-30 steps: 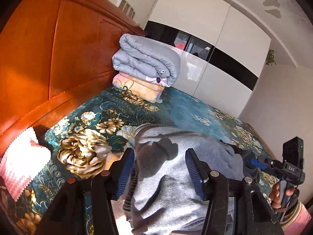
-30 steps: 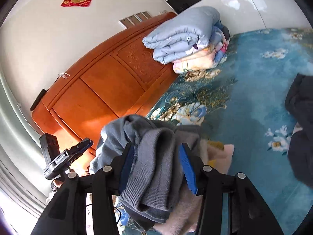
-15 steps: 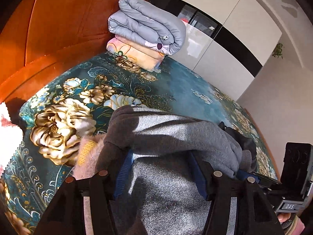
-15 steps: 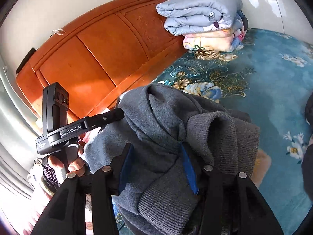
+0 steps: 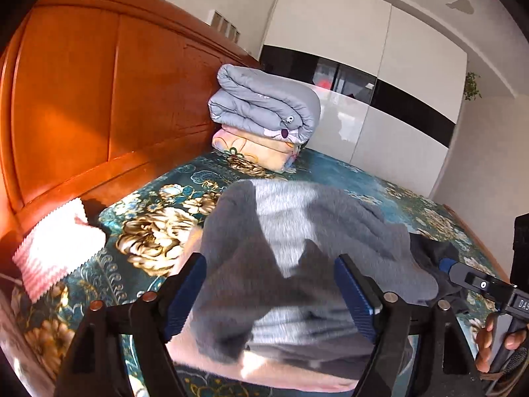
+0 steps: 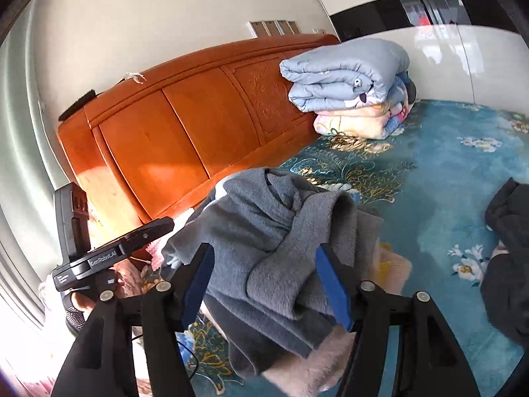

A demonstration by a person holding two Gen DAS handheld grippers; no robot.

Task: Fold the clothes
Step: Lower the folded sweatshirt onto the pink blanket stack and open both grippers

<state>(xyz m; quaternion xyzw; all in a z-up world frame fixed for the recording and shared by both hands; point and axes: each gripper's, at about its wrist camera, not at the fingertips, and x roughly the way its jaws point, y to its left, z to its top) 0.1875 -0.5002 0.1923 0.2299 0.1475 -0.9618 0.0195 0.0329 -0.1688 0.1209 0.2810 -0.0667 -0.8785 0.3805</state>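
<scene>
both grippers, left gripper (image 5: 269, 292) and right gripper (image 6: 264, 284), spread wide around bunched grey sweater (image 5: 307, 248); its long axis unclear.

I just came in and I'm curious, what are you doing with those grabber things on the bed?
A person is folding clothes. Each hand holds a gripper, left gripper and right gripper, and a grey sweater lies between both sets of open jaws, bunched up on the flowery bed. Folded blankets sit stacked by the headboard.

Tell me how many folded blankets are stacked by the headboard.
2, as far as shows: a grey-blue quilt on top and a peach floral blanket under it, against the headboard. Blue-patterned fabric at the stack's right end may be a third.
</scene>
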